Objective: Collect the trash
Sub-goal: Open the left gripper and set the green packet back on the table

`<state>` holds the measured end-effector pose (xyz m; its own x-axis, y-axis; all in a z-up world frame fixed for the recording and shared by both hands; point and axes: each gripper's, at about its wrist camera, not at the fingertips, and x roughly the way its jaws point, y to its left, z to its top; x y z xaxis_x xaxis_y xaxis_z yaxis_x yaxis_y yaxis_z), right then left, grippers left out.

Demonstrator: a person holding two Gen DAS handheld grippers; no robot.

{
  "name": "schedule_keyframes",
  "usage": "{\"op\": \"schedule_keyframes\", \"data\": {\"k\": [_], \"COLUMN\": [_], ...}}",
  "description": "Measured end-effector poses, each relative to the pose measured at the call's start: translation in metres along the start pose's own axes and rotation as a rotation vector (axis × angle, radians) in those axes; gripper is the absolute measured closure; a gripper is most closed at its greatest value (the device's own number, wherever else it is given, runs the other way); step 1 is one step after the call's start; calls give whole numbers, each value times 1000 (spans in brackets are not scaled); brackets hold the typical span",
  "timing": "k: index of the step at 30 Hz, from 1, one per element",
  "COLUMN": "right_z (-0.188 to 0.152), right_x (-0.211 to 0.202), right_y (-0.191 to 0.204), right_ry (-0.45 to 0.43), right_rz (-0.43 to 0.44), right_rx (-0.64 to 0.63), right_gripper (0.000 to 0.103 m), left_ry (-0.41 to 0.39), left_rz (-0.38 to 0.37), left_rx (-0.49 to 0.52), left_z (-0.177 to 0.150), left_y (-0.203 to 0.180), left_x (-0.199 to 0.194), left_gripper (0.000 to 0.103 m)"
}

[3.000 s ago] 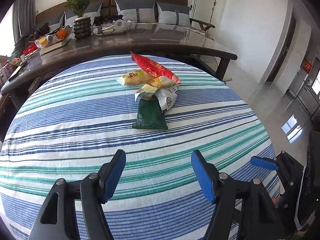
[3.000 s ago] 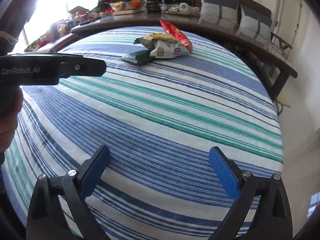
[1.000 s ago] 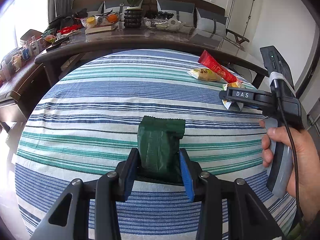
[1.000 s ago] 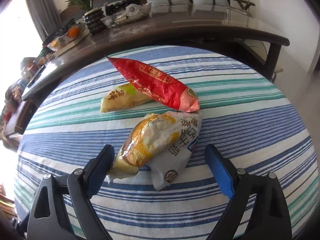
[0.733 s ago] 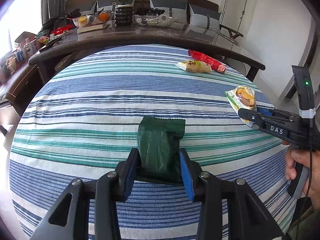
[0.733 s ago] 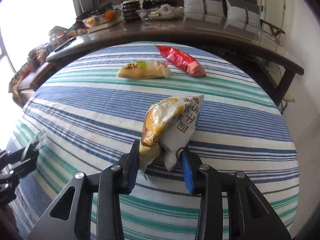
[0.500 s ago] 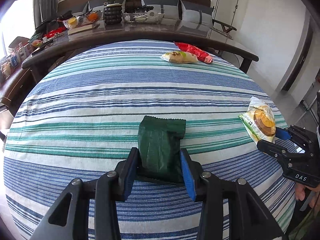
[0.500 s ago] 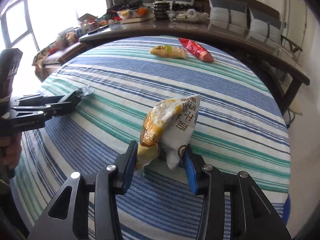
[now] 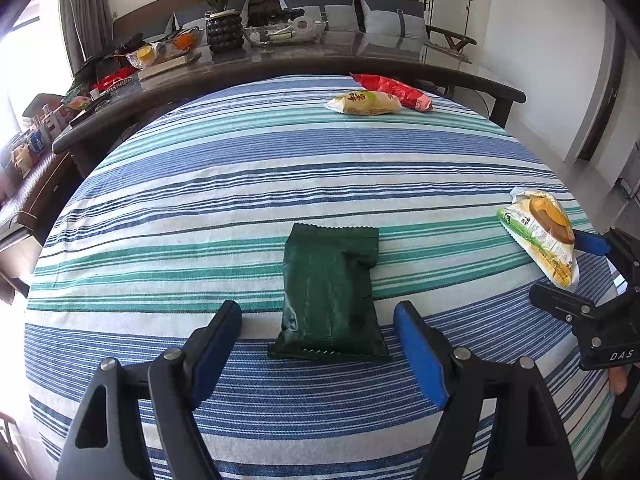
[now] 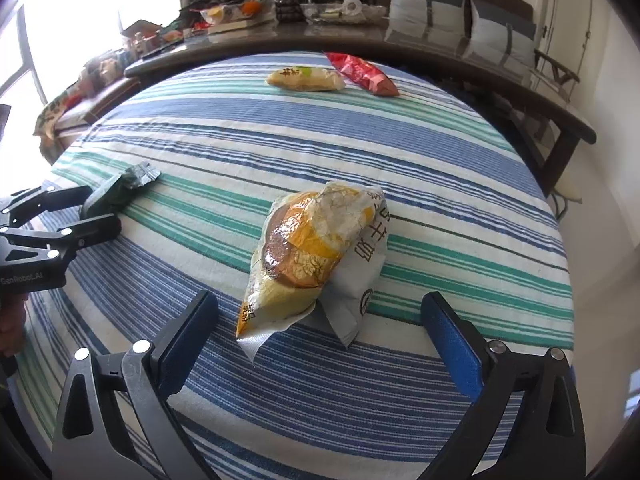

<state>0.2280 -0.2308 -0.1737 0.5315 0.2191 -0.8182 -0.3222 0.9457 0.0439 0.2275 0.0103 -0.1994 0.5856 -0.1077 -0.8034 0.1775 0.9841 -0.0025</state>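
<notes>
A dark green wrapper [image 9: 330, 292] lies flat on the striped tablecloth [image 9: 200, 184], near the front edge. My left gripper [image 9: 320, 340] is opening around it, its blue pads clear of the wrapper's sides. A yellow-and-white snack bag [image 10: 316, 256] rests on the cloth to the right. My right gripper [image 10: 320, 328] is opening too, jaws spread wide, and the bag sits between them untouched. At the far side of the table lie a pale yellow snack pack [image 9: 366, 103] and a red wrapper [image 9: 394, 90]. Each gripper shows in the other's view: right gripper [image 9: 592, 280], left gripper [image 10: 96, 212].
A dark curved counter [image 9: 280, 60] with a potted plant [image 9: 224, 20], bowls and clutter runs behind the table. A sofa with grey cushions [image 9: 392, 16] stands behind it. A low shelf [image 9: 24, 176] with small items is at the left. The table edge drops off at the right.
Both grippers carried their packets toward the near side of the table, then spread their jaws. The green wrapper and the yellow-and-white bag now lie released on the cloth.
</notes>
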Motion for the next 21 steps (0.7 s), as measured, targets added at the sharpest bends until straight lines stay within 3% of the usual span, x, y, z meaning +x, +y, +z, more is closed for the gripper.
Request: {"op": "schedule_keyframes", "data": {"k": [21], "right_z": [0], "right_x": [0], "right_y": [1], "right_ry": [2], "right_rz": [1], "right_rx": [0], "right_gripper": [0], "left_ry": [24], "left_rz": [35], "left_rx": [-27], "left_z": [3], "left_y": [2], "left_x": [6], "left_gripper": [5]}}
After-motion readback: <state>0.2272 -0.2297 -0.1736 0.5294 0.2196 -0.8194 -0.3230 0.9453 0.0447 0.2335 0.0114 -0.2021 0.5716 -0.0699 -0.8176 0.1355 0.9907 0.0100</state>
